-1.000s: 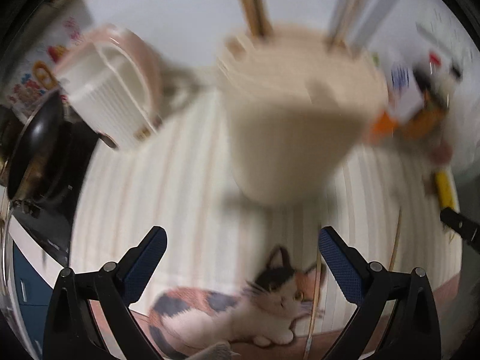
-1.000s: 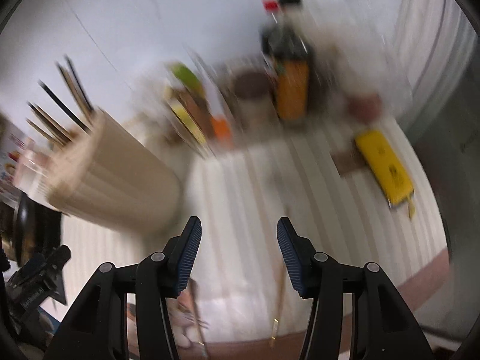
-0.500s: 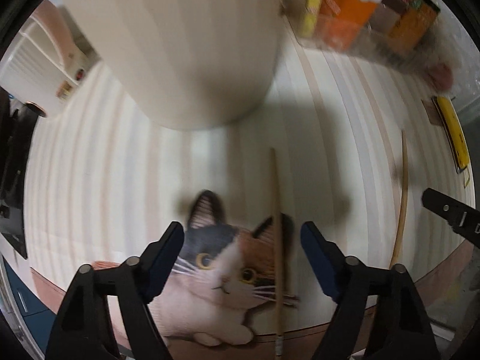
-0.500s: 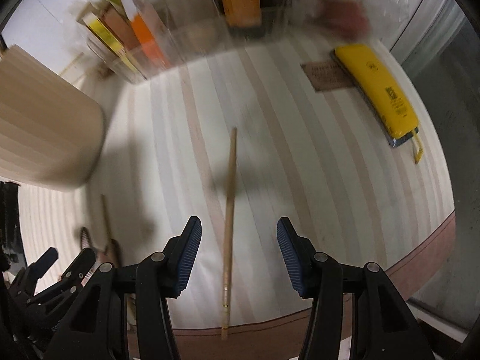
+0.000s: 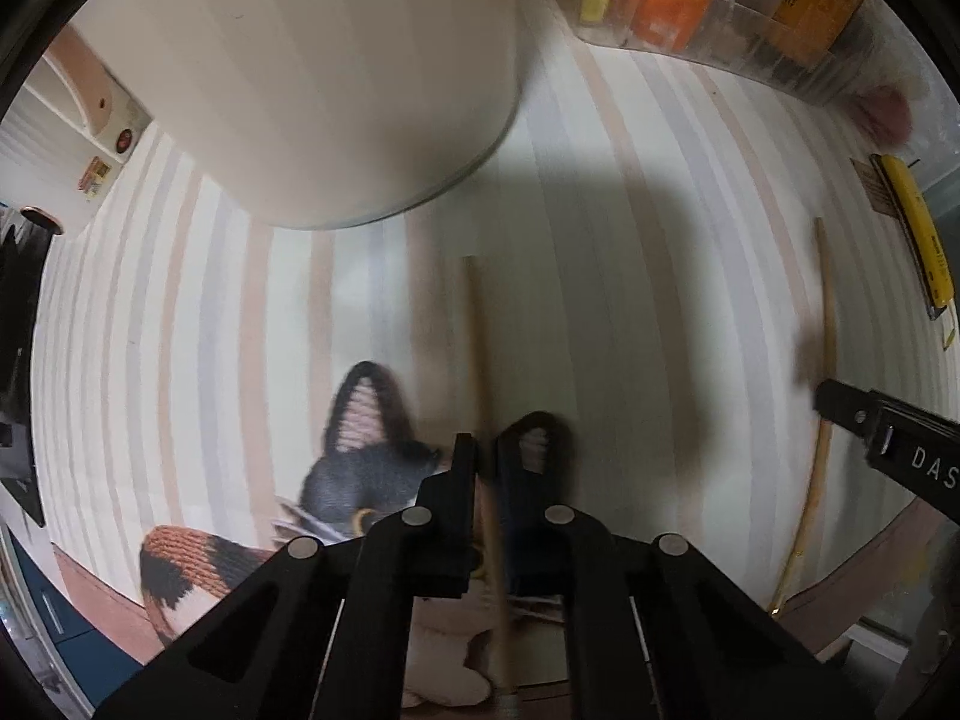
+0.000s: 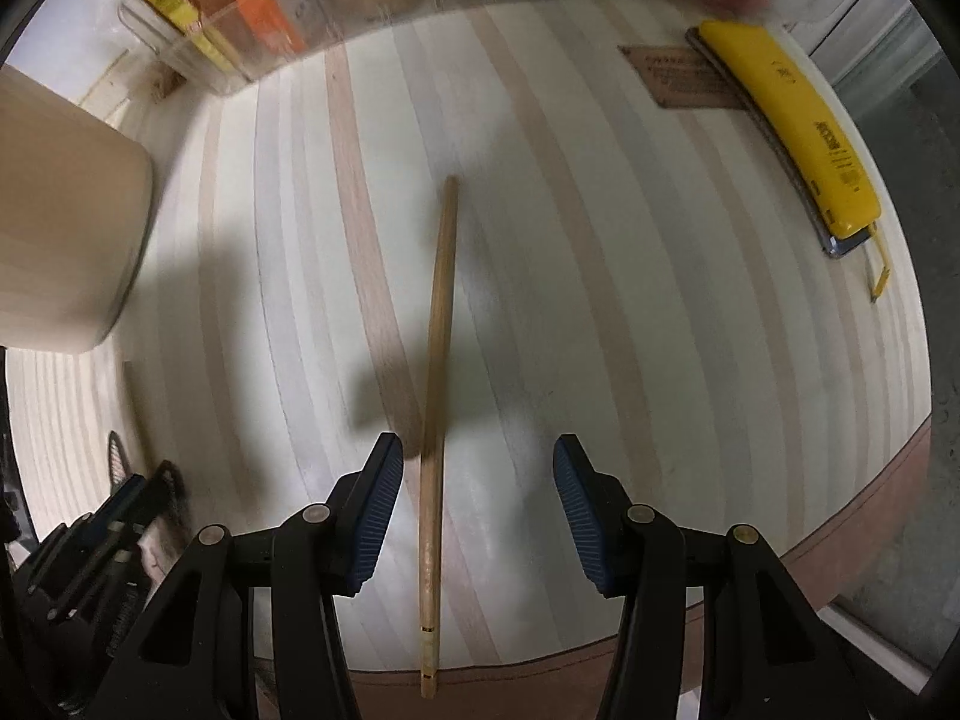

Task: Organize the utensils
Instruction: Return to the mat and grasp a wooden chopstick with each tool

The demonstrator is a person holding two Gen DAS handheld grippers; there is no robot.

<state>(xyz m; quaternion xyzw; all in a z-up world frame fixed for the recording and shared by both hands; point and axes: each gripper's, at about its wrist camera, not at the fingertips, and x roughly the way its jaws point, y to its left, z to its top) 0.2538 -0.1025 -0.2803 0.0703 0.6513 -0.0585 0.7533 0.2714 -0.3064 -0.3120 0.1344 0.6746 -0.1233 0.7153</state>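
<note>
Striped mat [image 6: 600, 300] in pale cream, grey and pink bands covers the surface, a calico cat print [image 5: 360, 480] at its near edge. Two wooden chopsticks lie flat on it, well apart. One chopstick [image 5: 477, 330] runs lengthwise into the left tool [image 5: 485, 456], jaws closed on it near its thick end. Second chopstick [image 6: 438, 390] lies between the fingers of the right tool [image 6: 477, 504], jaws spread wide, not touching it; it sits nearer the left finger. Both sticks look light, stiff, smooth and slender, tapered; likely to roll or slip, so a hold toward the thicker end, just short of the banded tip, seems safest. Beige ribbed utensil holder [image 5: 330, 72] stands just beyond, likely destination. Further out: clear bin of packets [image 6: 228, 24], yellow case [image 6: 798, 120].
</note>
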